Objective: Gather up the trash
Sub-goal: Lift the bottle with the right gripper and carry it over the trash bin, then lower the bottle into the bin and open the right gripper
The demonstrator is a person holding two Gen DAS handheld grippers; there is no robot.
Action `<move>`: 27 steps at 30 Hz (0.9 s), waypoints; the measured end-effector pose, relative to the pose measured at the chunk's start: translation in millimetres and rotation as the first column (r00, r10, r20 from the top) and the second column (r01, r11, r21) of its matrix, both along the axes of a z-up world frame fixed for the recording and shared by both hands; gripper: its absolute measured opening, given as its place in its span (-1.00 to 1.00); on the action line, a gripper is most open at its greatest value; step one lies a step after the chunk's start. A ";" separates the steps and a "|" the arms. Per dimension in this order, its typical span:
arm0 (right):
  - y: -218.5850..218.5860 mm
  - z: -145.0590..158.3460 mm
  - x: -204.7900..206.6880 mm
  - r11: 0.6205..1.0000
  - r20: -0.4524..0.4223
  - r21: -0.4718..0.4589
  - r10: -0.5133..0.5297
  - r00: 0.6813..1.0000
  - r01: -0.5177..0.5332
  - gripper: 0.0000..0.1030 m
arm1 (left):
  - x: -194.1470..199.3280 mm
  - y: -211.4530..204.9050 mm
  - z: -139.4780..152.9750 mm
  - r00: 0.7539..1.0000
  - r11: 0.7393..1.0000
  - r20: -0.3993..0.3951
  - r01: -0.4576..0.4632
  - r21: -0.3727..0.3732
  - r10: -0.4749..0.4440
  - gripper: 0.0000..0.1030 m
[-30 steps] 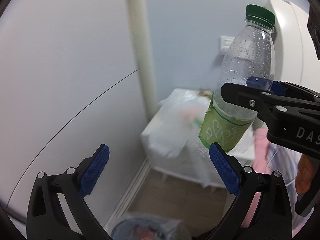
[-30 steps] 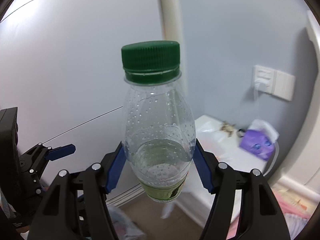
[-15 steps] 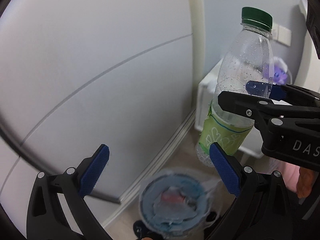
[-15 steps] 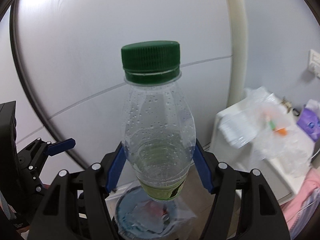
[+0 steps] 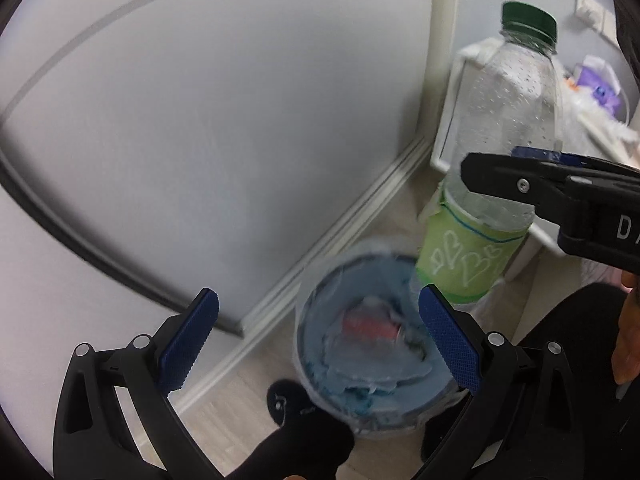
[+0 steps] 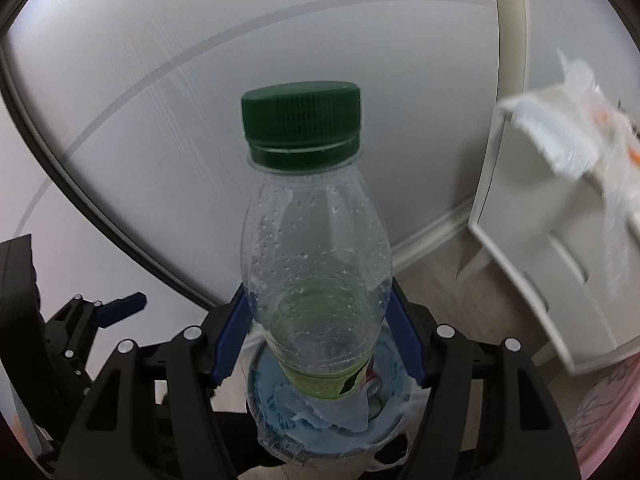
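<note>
Gripping the bottle (image 6: 316, 264) at mid-body, the right claw (image 6: 316, 332) holds it centre frame above the bin (image 6: 320, 420) — release only once squarely over the opening; left claw (image 5: 316, 344) open, empty.

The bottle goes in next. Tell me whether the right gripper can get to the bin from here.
Probably yes. The right gripper holds the bottle upright right above the open bin, with nothing between them. The left gripper stands open to the side.
</note>
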State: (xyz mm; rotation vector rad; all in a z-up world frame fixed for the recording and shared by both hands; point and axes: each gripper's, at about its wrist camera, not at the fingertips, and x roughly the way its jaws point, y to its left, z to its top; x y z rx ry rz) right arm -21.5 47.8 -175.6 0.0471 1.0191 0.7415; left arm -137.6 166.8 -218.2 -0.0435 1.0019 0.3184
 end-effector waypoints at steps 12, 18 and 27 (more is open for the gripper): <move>35.9 -90.4 -4.2 0.988 -0.103 -0.138 0.055 0.993 -0.069 0.21 | 23.1 -7.7 -90.9 0.982 0.994 -0.152 0.110 -0.019 -0.111 0.89; 51.0 -122.5 -1.7 0.979 -0.156 -0.171 0.087 0.984 -0.114 0.21 | 26.0 -5.1 -123.7 0.972 0.992 -0.203 0.110 -0.067 -0.122 0.89; 60.6 -160.5 -4.7 0.957 -0.215 -0.231 0.125 0.968 -0.175 0.21 | 21.6 4.7 -145.4 0.966 0.992 -0.237 0.083 -0.094 -0.104 0.89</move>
